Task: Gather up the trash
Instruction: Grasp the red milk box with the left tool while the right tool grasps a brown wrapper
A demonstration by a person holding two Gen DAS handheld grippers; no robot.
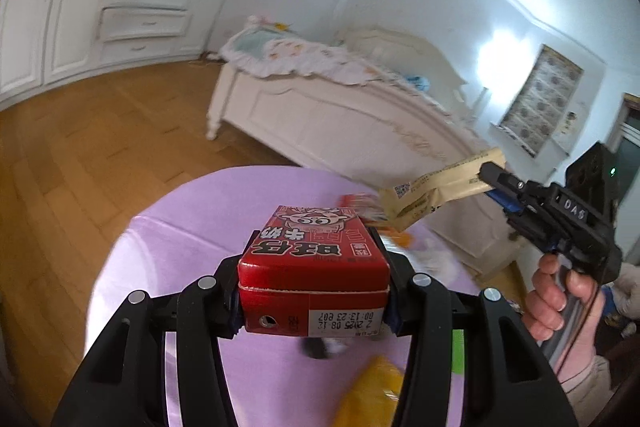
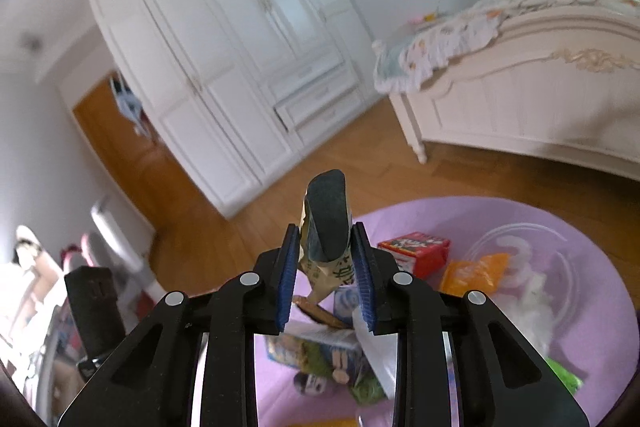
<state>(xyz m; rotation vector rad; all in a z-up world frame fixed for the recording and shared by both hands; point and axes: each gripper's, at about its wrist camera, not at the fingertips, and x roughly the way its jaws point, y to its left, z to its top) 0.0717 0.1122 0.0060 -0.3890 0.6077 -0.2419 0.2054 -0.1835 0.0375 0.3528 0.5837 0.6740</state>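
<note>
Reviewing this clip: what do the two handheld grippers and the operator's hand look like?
Both the left gripper and right gripper are matte black linkages with silver pivot pins and ribbed blue pads. The right carries white "0A5" lettering, a thin black cable and a bare right hand.

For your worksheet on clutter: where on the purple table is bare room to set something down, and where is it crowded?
Bare: the purple table left of and beyond the held red carton. Crowded: around the clear bowl, orange packet and wrappers.

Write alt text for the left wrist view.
The left tongs grip a red milk carton above a round purple table. To the right, the right tongs, in a hand, hold a tan wrapper. Behind: a white bed and a wood floor.
</note>
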